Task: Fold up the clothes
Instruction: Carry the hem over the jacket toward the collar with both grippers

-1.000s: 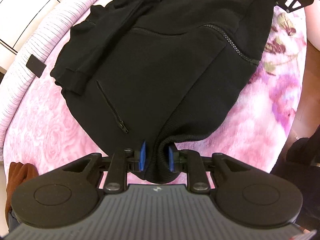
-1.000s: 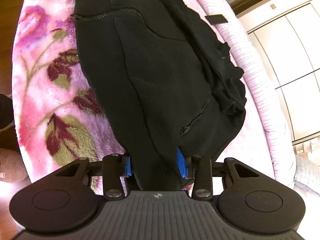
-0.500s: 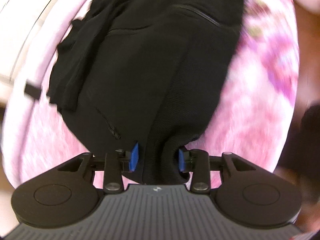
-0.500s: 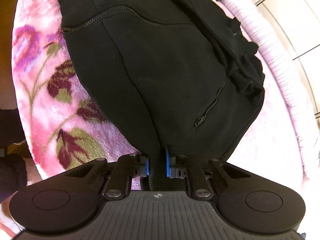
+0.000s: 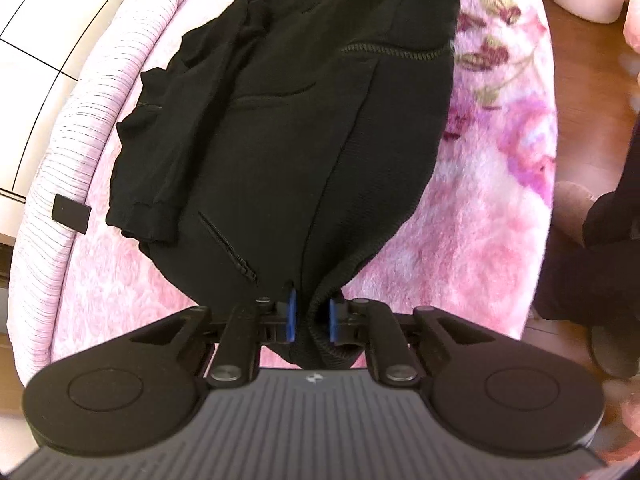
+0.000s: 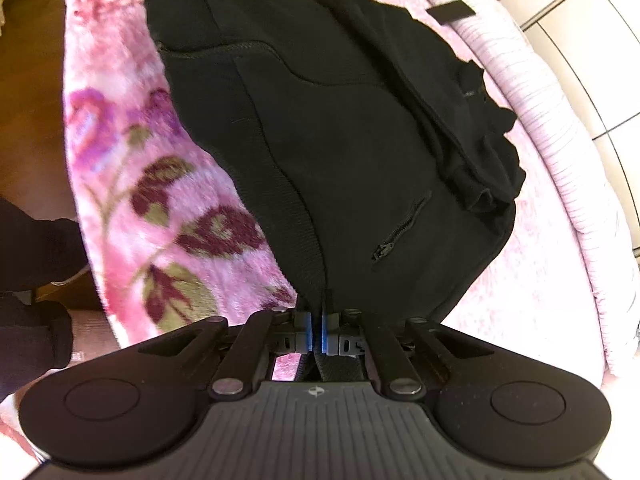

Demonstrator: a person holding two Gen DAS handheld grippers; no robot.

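Black jacket (image 5: 288, 140) on pink floral blanket (image 5: 492, 200); left gripper (image 5: 310, 316) and right gripper (image 6: 315, 330) fingers each clamp its ribbed hem at 6 o'clock.

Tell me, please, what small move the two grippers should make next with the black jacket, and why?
Probably carry the hem forward, over the jacket's upper half. The left gripper and right gripper are each shut on the ribbed hem of the black jacket, which lies lengthwise on the pink floral blanket with a sleeve already folded in.

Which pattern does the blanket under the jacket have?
Pink blanket with dark red flowers and green leaves, clearest in the right wrist view.
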